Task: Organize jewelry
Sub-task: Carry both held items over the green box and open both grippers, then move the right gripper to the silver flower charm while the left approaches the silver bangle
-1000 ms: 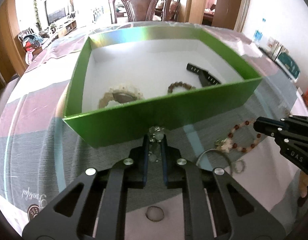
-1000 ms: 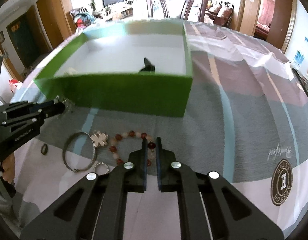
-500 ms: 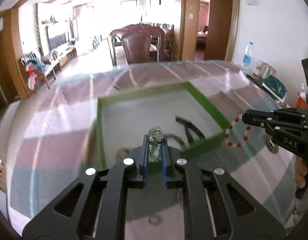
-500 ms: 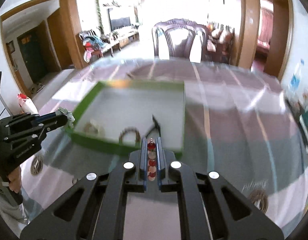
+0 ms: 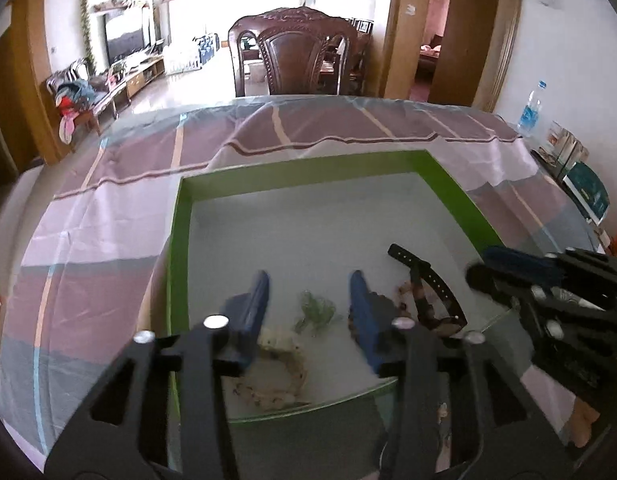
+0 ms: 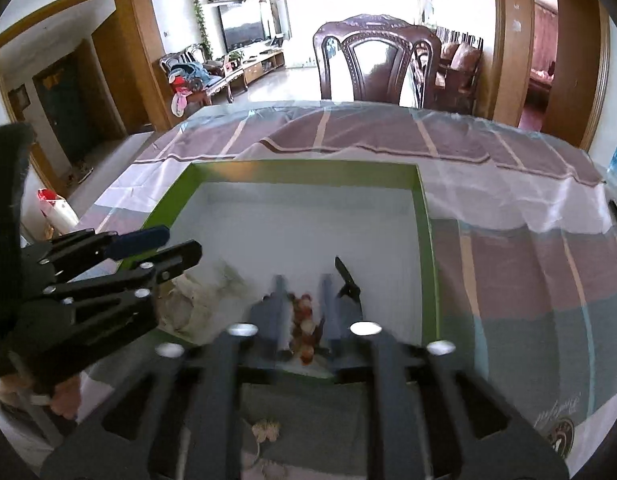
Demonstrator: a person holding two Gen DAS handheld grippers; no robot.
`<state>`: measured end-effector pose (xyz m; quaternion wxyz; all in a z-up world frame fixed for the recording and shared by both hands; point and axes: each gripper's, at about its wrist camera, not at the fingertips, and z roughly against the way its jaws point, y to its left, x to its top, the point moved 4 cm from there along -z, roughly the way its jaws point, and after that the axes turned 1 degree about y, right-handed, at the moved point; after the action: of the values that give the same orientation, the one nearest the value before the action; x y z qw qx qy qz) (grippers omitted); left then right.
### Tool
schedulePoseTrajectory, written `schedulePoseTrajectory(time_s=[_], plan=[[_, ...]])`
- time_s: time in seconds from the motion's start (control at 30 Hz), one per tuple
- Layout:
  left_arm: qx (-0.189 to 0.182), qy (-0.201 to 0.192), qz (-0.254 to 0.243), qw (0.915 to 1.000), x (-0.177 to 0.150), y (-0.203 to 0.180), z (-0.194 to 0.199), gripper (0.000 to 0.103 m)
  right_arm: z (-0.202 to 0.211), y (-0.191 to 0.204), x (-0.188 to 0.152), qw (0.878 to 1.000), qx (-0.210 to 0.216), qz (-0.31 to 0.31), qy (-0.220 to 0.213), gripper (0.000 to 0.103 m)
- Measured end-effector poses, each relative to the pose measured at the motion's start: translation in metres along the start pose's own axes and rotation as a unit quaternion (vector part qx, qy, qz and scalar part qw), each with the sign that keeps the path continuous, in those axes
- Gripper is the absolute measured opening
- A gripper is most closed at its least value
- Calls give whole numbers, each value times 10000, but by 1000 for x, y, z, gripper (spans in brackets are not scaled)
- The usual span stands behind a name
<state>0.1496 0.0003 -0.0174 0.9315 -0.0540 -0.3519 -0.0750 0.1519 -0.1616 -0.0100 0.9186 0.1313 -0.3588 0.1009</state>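
Observation:
A green box [image 5: 179, 240] with a white floor stands on the table; it also shows in the right wrist view [image 6: 426, 240]. My left gripper [image 5: 308, 292] is open above the box, and a pale green jewelry piece [image 5: 316, 312] lies between its fingers on the box floor. A black watch strap [image 5: 428, 280], a brown bead bracelet and a pale bracelet [image 5: 280, 364] lie inside. My right gripper [image 6: 302, 300] is partly open over the box's near side, with a red bead bracelet [image 6: 304, 328] blurred between its fingers.
A striped cloth [image 5: 108, 232] covers the table. A flower-shaped piece [image 6: 266, 430] lies on the cloth in front of the box. A wooden chair [image 5: 300, 60] stands at the far edge. Books and a bottle [image 5: 528, 112] are at the right.
Both grippers moved over the box. My left gripper opened and the pale green piece dropped to the box floor. My right gripper's fingers spread around the red bead bracelet.

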Motion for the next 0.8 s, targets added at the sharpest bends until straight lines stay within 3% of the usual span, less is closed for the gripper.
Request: schedulePoseTrajectory(time_s=[0.13,0.27,0.43,0.67,0.8], plan=[[-91,55,-199,9997,-17,-5,17,46,28,4,-22,9997,58,239,-16,39],[-197,131,-737,9970,-47,-27,29,57,29,11,-61,9982,175,497,282,39],[249,64,-1353,9905,-72,-45,26,62,-5,16,-92,9962,184,546,649,39],[-70,510,-1265,9906,-92,-39,8,65,-31,24,-102,9941,286,533,902,39],[-247,779,-1233,9890,-102,-37,-5,67,-28,16,-101,9946,-35,501,911,39]])
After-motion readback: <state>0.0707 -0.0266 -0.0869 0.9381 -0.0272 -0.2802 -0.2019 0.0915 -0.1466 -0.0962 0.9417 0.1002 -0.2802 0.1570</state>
